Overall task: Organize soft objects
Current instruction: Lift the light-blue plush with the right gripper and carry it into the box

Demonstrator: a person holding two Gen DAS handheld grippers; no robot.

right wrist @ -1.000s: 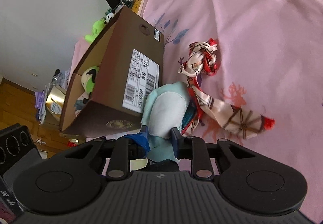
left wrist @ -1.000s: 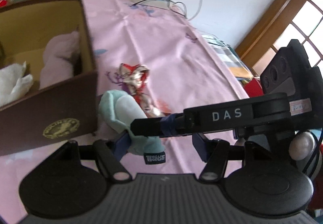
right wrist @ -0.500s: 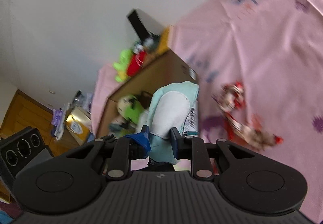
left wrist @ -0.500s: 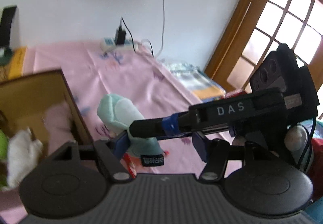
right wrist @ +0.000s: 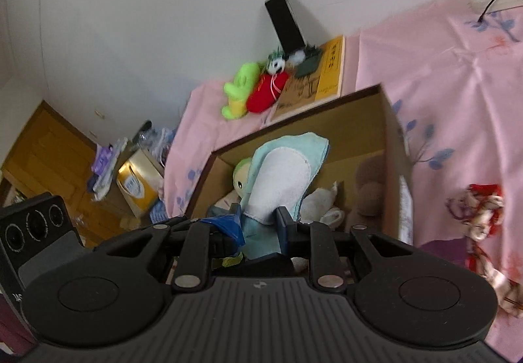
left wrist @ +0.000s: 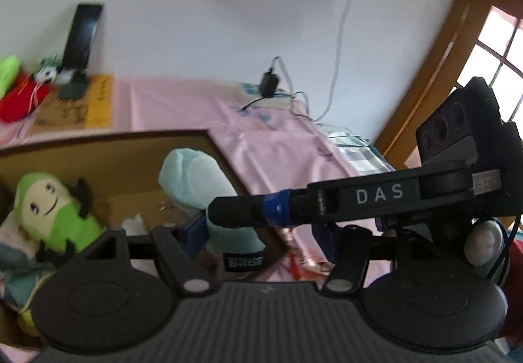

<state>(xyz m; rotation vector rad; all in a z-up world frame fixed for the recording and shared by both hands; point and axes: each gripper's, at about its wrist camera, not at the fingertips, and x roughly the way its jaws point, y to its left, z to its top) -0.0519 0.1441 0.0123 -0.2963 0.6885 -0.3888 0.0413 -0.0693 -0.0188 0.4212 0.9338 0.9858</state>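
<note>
Right gripper (right wrist: 258,222) pinching teal plush (right wrist: 281,180), hovering over open cardboard box (right wrist: 390,121); green doll (left wrist: 55,212) already lying inside box. Left gripper (left wrist: 261,232) standing wide, gripping nothing. Patterned scarf (right wrist: 480,216) waiting beside box.

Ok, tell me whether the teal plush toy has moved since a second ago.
Yes. The teal plush toy, clamped in the right gripper, has gone from beside the cardboard box on the pink sheet up to above its open top.

Open-topped cardboard box (right wrist: 390,121) — floor crowded with green doll (left wrist: 55,216), bare gap at mid-floor
</note>
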